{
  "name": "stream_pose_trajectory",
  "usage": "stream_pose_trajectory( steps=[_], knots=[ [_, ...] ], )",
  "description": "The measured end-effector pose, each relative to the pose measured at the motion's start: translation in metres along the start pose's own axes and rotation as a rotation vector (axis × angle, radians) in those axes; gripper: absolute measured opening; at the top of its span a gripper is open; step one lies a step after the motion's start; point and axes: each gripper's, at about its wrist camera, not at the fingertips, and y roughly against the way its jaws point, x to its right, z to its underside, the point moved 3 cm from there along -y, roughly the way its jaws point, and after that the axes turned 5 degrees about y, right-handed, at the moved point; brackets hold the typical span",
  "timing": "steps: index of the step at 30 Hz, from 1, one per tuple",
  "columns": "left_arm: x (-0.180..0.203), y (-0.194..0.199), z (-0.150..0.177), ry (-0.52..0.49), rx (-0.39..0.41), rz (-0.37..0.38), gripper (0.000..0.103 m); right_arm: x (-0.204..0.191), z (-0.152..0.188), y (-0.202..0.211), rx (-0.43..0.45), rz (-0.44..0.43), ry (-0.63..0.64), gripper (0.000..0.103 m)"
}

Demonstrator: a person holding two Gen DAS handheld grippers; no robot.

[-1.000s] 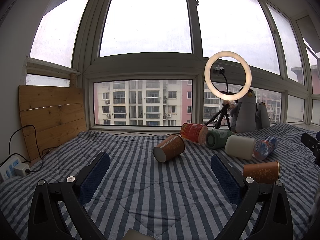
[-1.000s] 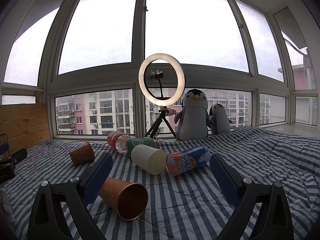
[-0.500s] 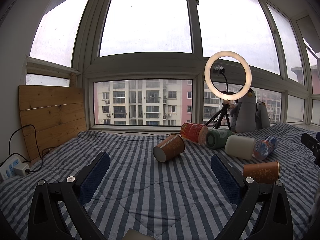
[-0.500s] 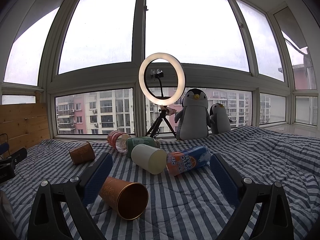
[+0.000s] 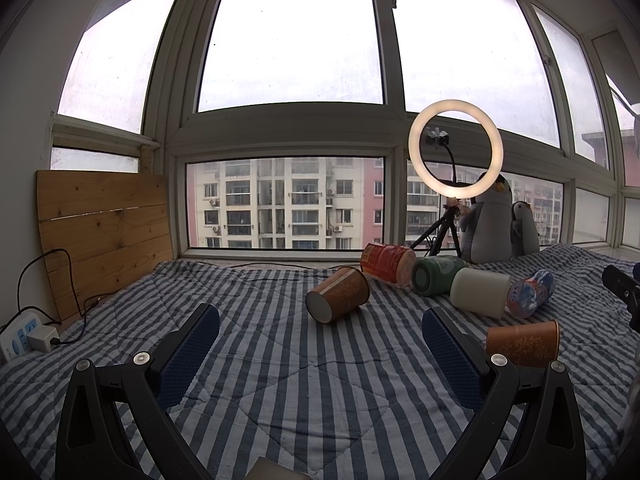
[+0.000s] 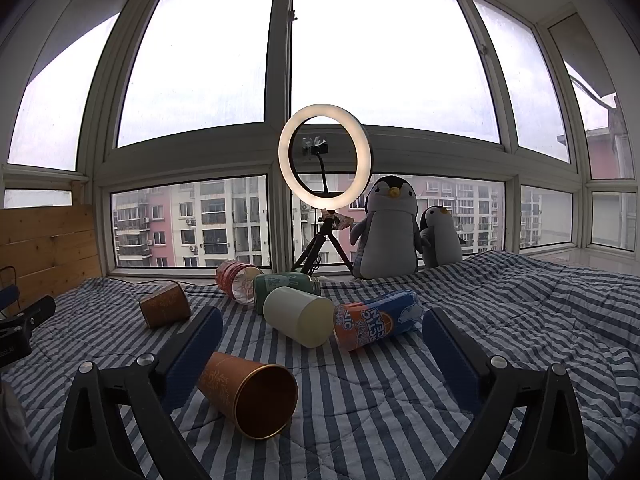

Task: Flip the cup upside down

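Several cups lie on their sides on a striped blanket [image 5: 280, 380]. A brown patterned cup [image 5: 338, 294] lies ahead of my left gripper [image 5: 320, 332], which is open and empty. A second brown cup [image 6: 250, 394] lies with its mouth toward me, just inside the left finger of my right gripper [image 6: 322, 332], also open and empty; it shows in the left wrist view [image 5: 524, 342] too. Behind lie a red cup [image 6: 236, 286], a green cup [image 6: 286, 286], a cream cup [image 6: 298, 316] and a blue-orange printed cup [image 6: 378, 322].
A lit ring light on a tripod [image 6: 325, 156] and two plush penguins [image 6: 390, 232] stand at the window sill behind the cups. A wooden board [image 5: 104, 232] leans at the left, with a power strip and cable [image 5: 24, 340] below it.
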Motion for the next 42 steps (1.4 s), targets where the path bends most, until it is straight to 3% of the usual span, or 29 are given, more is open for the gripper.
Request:
stream_pose_trajectory(
  steps=[9, 16, 20, 25, 33, 36, 41, 42],
  knots=[
    [0.003, -0.006, 0.009, -0.006, -0.016, 0.003, 0.103, 0.000, 0.000, 0.000, 0.000, 0.000, 0.001, 0.099],
    [0.019, -0.018, 0.012, -0.068, -0.084, 0.026, 0.103, 0.000, 0.000, -0.004, -0.010, -0.016, -0.011, 0.100],
    [0.033, -0.030, 0.011, -0.104, -0.167, 0.082, 0.103, 0.006, 0.000, -0.006, -0.026, -0.049, -0.039, 0.100],
    [0.048, -0.062, 0.000, -0.059, -0.305, 0.162, 0.103, 0.015, 0.001, -0.006, -0.060, -0.095, -0.058, 0.100],
    [0.110, -0.123, -0.019, -0.180, -0.408, 0.201, 0.103, 0.028, 0.011, 0.010, -0.120, -0.166, -0.045, 0.099],
    [0.132, -0.150, -0.018, -0.214, -0.448, 0.212, 0.102, 0.028, 0.018, 0.015, -0.147, -0.187, -0.028, 0.088],
    [0.162, -0.190, -0.004, -0.280, -0.519, 0.212, 0.096, 0.021, 0.033, 0.022, -0.233, -0.279, -0.016, 0.050],
    [0.166, -0.196, -0.001, -0.288, -0.537, 0.216, 0.093, 0.017, 0.036, 0.022, -0.253, -0.303, -0.014, 0.046]
  ],
)
